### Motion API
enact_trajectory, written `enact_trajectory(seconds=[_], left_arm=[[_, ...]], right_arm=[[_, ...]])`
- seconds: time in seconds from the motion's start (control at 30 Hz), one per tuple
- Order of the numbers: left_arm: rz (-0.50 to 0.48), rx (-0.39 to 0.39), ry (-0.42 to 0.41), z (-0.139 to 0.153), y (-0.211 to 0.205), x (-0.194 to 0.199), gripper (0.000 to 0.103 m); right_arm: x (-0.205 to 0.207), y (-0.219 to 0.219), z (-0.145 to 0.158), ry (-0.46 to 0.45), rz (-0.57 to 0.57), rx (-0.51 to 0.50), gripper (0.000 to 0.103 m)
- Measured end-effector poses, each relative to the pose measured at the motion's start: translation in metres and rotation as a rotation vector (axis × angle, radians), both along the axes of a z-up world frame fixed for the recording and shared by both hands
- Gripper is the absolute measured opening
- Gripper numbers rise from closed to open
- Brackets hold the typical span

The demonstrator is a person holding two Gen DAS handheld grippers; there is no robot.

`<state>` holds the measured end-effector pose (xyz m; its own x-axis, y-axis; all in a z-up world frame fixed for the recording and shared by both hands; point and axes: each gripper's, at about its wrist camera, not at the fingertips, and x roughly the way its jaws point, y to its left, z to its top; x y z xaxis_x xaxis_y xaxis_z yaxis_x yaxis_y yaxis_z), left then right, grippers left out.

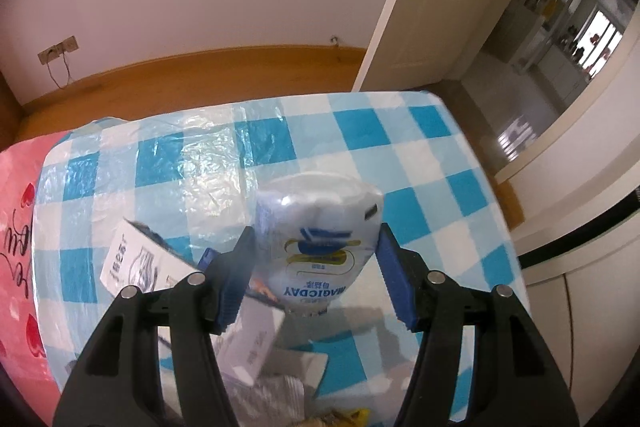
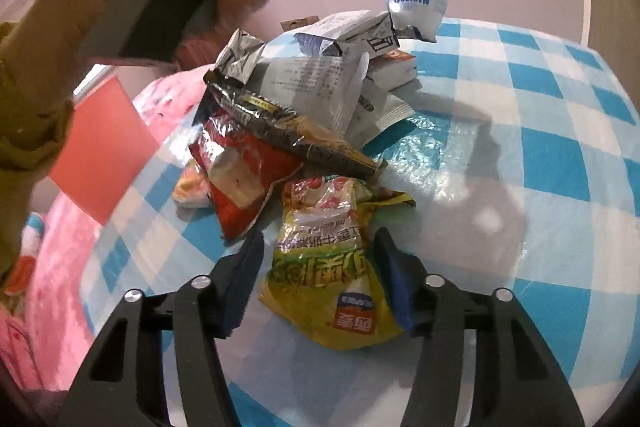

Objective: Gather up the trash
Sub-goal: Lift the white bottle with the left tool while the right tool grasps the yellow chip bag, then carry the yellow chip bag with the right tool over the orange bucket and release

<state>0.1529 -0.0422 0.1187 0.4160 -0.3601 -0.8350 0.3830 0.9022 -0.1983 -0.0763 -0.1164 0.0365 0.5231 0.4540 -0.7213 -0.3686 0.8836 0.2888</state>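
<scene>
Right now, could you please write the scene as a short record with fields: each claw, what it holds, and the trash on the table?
left claw: shut on white pouch, lifted above the table
right claw: open, around yellow bag, not closed
pile: red bag, dark wrapper, papers
table: blue-white checked cloth
bin: not in view

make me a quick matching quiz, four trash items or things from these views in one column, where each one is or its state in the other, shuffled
1. MAGICDAY pouch
2. yellow-green snack bag
3. red snack bag
4. clear plastic bag

a. spread flat on the checked cloth
b. lifted off the table in the left gripper
c. between the open fingers of the right gripper
d. under a dark foil wrapper

Pairs: 1-b, 2-c, 3-d, 4-a
</scene>
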Motion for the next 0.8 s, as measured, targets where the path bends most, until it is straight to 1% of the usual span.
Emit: enact_trajectory(seconds=[0.13,0.23,0.53,0.8], left_arm=[[-0.001,-0.047,-0.014,0.009,0.014,-0.012,0.061],[-0.002,-0.081,-0.024,0.015,0.023,-0.019,0.061],[-0.018,-0.169,-0.059,0.033,0.048,-0.054,0.061],[-0.019,-0.222,-0.094,0.045,0.083,-0.101,0.061]], right_arm=[[-0.007,0.004,0.0,-0.026,-0.006,-0.043,0.051],[-0.009,0.003,-0.002,-0.036,-0.017,-0.048,0.049],[-0.017,-0.013,0.0,-0.037,-0.051,0.022,0.045],[-0.028,-0.02,0.002,-0.043,-0.083,0.04,0.044]])
